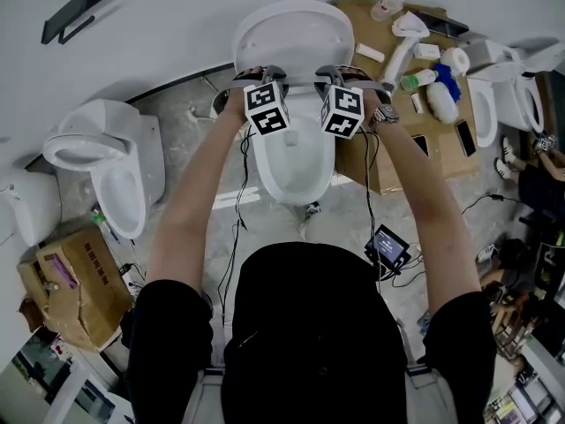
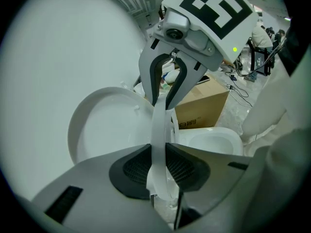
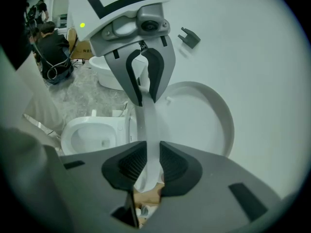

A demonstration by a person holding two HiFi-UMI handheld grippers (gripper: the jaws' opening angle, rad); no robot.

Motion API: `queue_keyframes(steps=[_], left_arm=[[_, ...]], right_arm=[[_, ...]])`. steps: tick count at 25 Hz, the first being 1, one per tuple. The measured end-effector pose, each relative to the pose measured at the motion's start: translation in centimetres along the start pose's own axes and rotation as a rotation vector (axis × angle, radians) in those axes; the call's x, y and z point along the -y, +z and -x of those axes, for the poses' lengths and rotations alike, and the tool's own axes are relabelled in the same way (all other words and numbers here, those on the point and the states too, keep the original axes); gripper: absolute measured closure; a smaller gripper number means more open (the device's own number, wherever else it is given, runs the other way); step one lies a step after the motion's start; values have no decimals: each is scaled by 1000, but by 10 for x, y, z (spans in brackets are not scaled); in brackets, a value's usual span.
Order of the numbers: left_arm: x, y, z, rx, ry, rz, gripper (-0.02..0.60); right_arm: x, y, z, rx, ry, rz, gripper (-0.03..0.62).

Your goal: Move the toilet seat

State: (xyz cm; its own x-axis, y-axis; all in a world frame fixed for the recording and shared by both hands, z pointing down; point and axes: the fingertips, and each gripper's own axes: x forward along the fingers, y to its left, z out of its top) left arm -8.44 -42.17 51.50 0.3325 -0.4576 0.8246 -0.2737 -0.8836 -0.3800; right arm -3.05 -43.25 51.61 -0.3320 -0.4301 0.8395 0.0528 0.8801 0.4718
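Wall (image 1: pixel 177 16) backs edge-on toilet seat (image 2: pixel 159 123) clamped by left gripper (image 2: pixel 158 154) and right gripper (image 3: pixel 147 160).

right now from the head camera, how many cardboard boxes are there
2. One cardboard box sits on the floor at lower left, near the left toilet. The other stands right of the middle toilet, with bottles on top. The person may hide more.
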Motion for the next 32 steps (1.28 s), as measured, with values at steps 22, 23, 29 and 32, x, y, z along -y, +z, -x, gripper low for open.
queue_keyframes(steps=[22,23,29,32], left_arm=[[-39,-2,-15,13,-1,19,491],[-41,-2,-16,14,-2,20,491],[-50,-3,-21,9,-2,32,492],[-56,-4,-23,11,3,36,492]], right_arm=[[38,1,-21,-31,-30,-20,511],[40,0,-23,-32,-31,-21,511],[48,-2,-29,-31,-38,-29,513],[55,-2,-33,-30,-44,-32,514]])
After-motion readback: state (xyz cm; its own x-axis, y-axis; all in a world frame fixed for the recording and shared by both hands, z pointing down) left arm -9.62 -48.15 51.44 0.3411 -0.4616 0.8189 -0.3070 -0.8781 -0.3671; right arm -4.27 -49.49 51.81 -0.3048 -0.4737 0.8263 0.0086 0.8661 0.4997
